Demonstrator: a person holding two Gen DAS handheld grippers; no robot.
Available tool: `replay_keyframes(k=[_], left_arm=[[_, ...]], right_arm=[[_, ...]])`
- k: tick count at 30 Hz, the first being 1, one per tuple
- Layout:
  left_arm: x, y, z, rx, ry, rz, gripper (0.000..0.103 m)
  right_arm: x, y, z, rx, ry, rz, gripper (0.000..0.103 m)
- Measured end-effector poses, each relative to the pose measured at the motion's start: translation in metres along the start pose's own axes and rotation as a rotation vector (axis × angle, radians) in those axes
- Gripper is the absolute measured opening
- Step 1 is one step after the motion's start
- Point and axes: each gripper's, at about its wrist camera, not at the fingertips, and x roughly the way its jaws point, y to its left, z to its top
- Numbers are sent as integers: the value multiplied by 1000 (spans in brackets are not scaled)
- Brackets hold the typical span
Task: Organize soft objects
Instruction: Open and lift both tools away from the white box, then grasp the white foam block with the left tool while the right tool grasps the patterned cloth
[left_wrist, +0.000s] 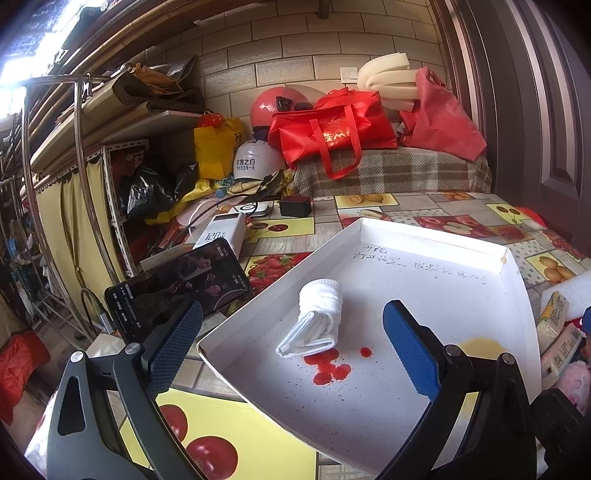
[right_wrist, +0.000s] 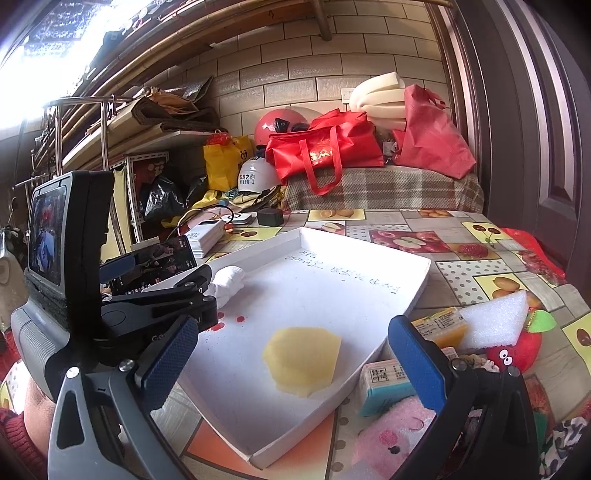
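A shallow white tray (left_wrist: 436, 236) (right_wrist: 369, 243) lies on the fruit-patterned table. In it rests a rolled white sock (left_wrist: 317, 319) (right_wrist: 229, 282) near its left side. My left gripper (left_wrist: 291, 345) hangs open just short of the sock, holding nothing. My right gripper (right_wrist: 291, 356) is open too, above the tray's near corner over a yellow stain (right_wrist: 301, 360). Right of the tray lie a pink plush toy (right_wrist: 395, 432), a red apple toy with eyes (right_wrist: 513, 350), a white foam block (right_wrist: 495, 321) and small packets (right_wrist: 384, 384). The left gripper's body (right_wrist: 122, 317) shows at the left of the right wrist view.
Red stains (left_wrist: 330, 365) mark the tray floor. A black phone (left_wrist: 177, 284), a white power bank (left_wrist: 221, 230) and cables lie left of the tray. Red bags (left_wrist: 332, 133), helmets (left_wrist: 258, 158) and foam sit behind on a plaid-covered box. A dark door (left_wrist: 535, 110) stands right.
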Motion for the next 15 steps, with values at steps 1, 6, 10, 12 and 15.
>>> replay_keyframes(k=[1,6,10,12,15], left_arm=[[-3,-1,-2,-1,2,-10,99],[-29,-17,-11,25,-9,-128,99],[-57,-45,-18,93,-4,-308,99],[-73,-59,-22,122,0,-423,99],[-86,-76,-23,158,50,-608,99]], right_arm=[[-4,-4,-1,5,-2,-1,103],[-33,-49,-3,60,-40,-56,103],[-53,-108,-8,131,-11,-142,103],[-61,-135,-12,151,22,-159,103],[-78,-163,-17,155,49,-127,103]])
